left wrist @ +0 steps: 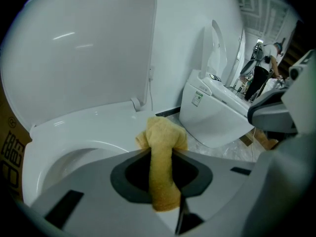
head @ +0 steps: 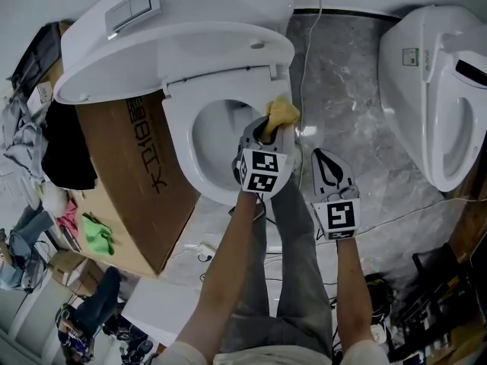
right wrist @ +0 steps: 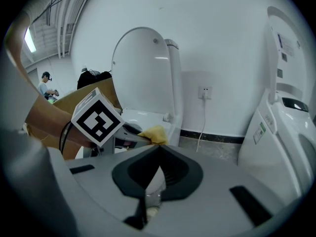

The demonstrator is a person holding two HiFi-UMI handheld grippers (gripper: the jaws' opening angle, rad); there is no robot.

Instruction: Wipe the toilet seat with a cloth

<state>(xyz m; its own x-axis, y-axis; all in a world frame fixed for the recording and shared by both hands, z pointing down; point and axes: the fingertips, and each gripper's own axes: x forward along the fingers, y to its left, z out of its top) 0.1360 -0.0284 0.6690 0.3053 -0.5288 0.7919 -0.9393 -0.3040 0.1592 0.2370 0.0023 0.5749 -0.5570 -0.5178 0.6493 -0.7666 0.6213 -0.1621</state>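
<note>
The white toilet stands with its lid (head: 175,55) raised and its seat (head: 176,131) down. A yellow cloth (head: 281,112) rests on the seat's right rim, and my left gripper (head: 270,125) is shut on it. In the left gripper view the cloth (left wrist: 162,167) runs as a strip between the closed jaws of my left gripper (left wrist: 163,152) and bunches over the seat (left wrist: 84,125). My right gripper (head: 324,155) hangs shut and empty over the floor, right of the left one. From the right gripper (right wrist: 158,147) I see the cloth (right wrist: 154,134) and the lid (right wrist: 143,68).
A second white toilet (head: 434,82) stands at the right. A brown cardboard box (head: 129,173) leans by the toilet's left side, with clothes (head: 65,147) beyond. A cable (head: 308,59) hangs from a wall socket (right wrist: 205,90) to the grey marble floor (head: 358,97).
</note>
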